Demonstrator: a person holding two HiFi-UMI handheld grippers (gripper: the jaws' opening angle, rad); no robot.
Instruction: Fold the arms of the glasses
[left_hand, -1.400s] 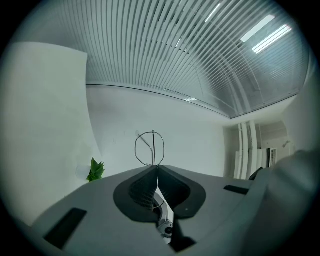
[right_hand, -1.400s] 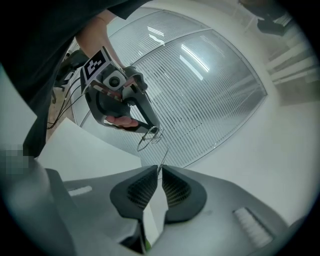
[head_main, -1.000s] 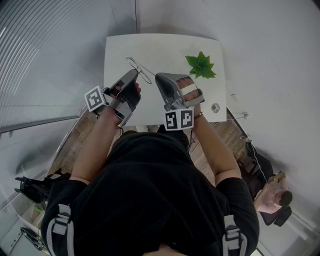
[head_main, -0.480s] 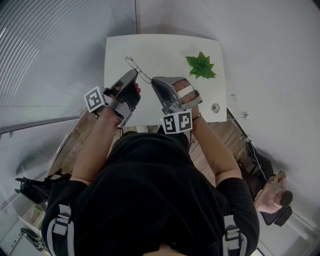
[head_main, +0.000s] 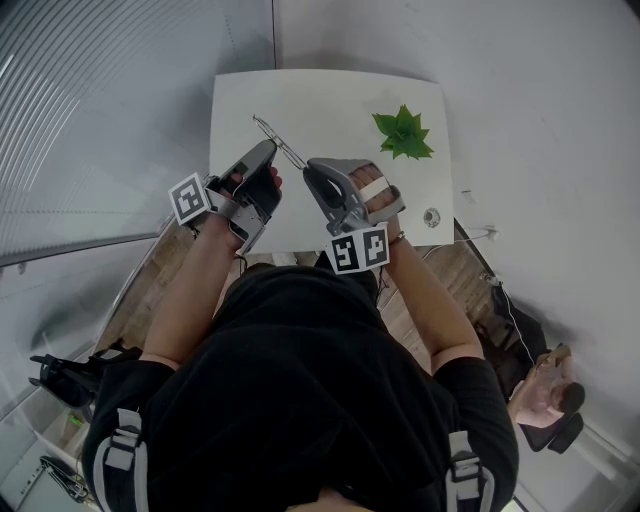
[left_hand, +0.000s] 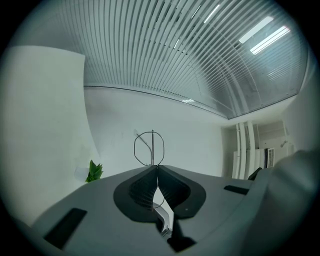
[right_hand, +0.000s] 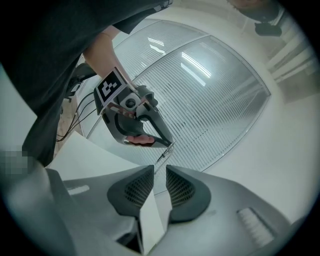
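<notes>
text: none readable | numbers: none | signs: coded black-and-white squares on left tool (head_main: 270, 146) and right tool (head_main: 309, 167), no letters

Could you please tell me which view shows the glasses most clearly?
The left gripper view: a wire lens rim of the glasses stands clear above the shut fingers of the left gripper. The head view shows only a thin frame against the table; the right gripper view, just a sliver.
</notes>
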